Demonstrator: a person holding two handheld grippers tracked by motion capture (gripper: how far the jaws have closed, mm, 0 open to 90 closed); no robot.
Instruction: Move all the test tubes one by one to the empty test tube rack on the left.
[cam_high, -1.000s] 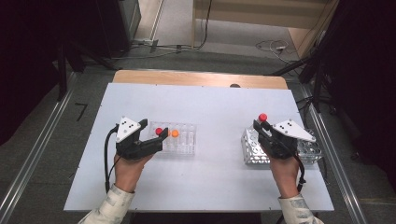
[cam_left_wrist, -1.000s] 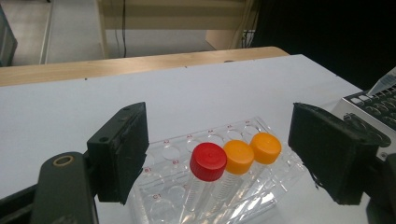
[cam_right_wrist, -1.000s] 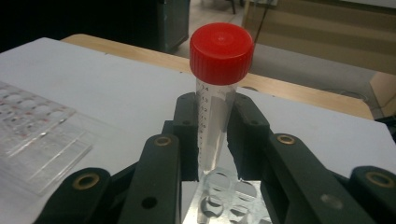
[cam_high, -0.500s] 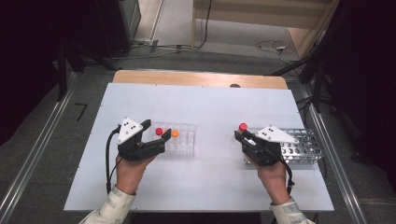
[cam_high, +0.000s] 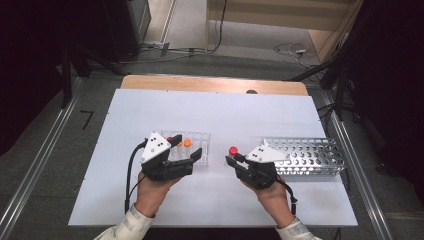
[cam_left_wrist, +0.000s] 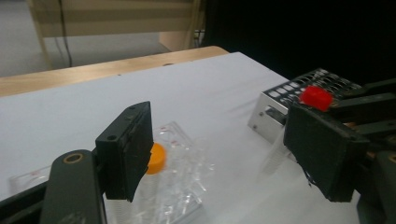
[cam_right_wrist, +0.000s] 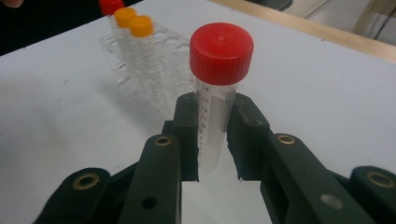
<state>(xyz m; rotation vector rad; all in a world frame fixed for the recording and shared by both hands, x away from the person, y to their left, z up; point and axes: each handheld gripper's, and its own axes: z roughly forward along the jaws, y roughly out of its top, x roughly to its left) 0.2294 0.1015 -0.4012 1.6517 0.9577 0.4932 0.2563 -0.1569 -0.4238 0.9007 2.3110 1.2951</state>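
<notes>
My right claw (cam_right_wrist: 212, 140) clamps the red-capped tube (cam_right_wrist: 215, 88) below its cap, near the clear rack (cam_right_wrist: 154, 70); light, slick, brittle plastic.

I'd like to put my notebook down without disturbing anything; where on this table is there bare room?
The far half of the white table, between the wooden edge and both racks, is bare. So is the near strip by the forearms. It is crowded between the clear plastic rack and metal rack, where the right gripper holds a red-capped tube.
</notes>
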